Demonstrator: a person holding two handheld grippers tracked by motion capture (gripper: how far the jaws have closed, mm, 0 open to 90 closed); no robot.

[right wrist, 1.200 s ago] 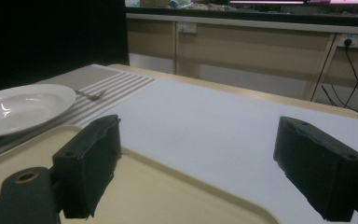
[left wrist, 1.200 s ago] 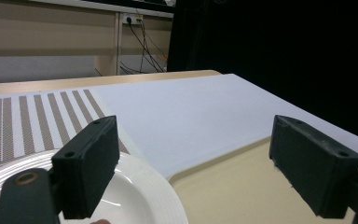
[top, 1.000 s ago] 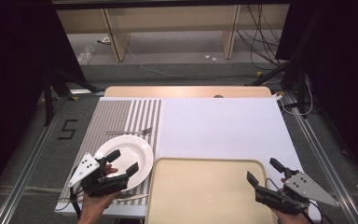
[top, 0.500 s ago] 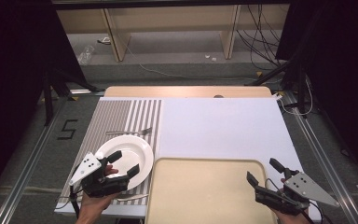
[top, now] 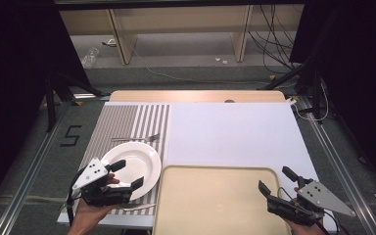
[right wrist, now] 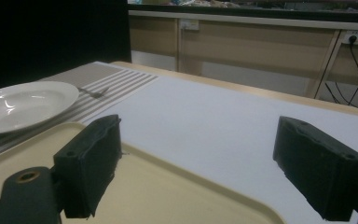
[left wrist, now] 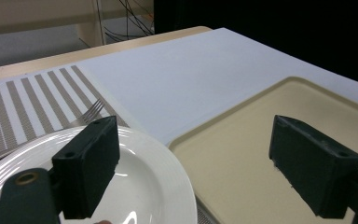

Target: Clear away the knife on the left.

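The left claw point(top: 126, 175), jaws spread wide, has crept forward over the near rim of the round white ceramic plate point(top: 136, 161) on the striped placemat point(top: 127, 120), probably closing in for a grasp. The right claw point(top: 278, 185) hovers open over the beige plastic tray point(top: 215, 200).

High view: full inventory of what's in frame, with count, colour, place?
plate: 1, white, on the striped mat, near left of the table
fork: 1, silver, on the mat just beyond the plate
second utensil: 1, silver, on the mat's near edge; kind unclear
striped mat: 1, grey and white, left part of the table
sheet: 1, white, covers the middle and right of the table
tray: 1, beige, empty, near centre
table: 1, light wood, far edge showing
left gripper: 1, black, jaws open over the plate's near rim
right gripper: 1, black, jaws open by the tray's right rim
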